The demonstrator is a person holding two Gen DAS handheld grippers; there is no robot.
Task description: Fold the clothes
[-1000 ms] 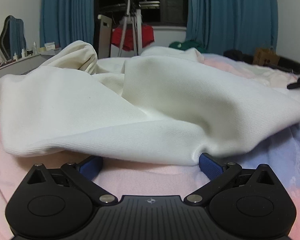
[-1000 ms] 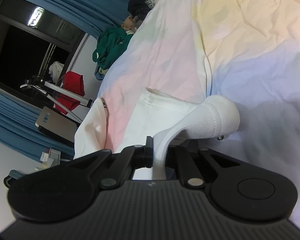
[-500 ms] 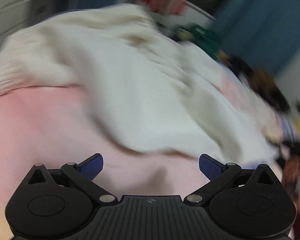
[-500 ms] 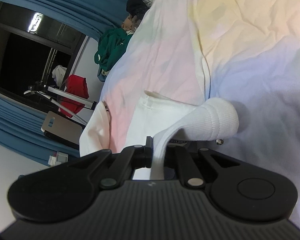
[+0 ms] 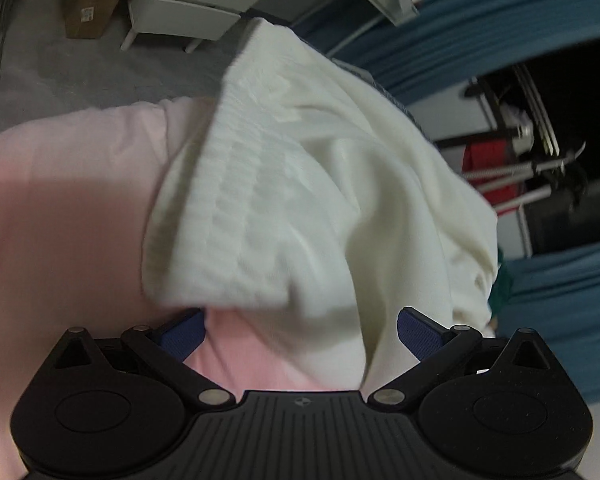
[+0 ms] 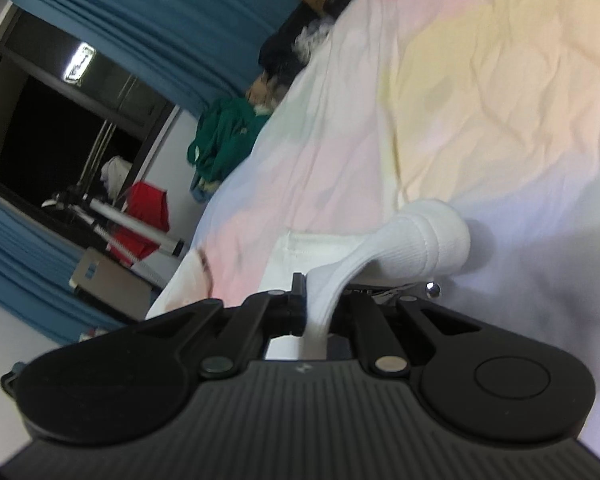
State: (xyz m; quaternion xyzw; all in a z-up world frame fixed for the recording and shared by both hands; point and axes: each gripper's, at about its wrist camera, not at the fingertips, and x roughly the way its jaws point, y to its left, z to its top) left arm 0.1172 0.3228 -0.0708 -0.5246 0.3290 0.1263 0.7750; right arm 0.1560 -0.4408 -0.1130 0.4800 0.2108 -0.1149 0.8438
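A cream white garment (image 5: 300, 208) lies crumpled on the pastel bed sheet (image 5: 60, 220); its ribbed hem faces me in the left wrist view. My left gripper (image 5: 300, 330) is open, blue pads wide apart, with the hem's edge lying between and just ahead of them. My right gripper (image 6: 320, 304) is shut on the ribbed cuff (image 6: 416, 240) of the same white garment (image 6: 312, 248) and holds it just above the sheet (image 6: 480, 92).
The bed edge drops to a grey floor (image 5: 40, 72) with a cardboard box (image 5: 88, 4) and a white cabinet (image 5: 196, 8). Blue curtains (image 6: 160, 20), a dark window, a red cloth (image 6: 144, 216) on a rack and a green garment (image 6: 224, 136) lie beyond the bed.
My left gripper has swung and rolled from facing the window across the bed to looking over the bed edge at the garment's hem. My right gripper still holds the cuff, slightly shifted.
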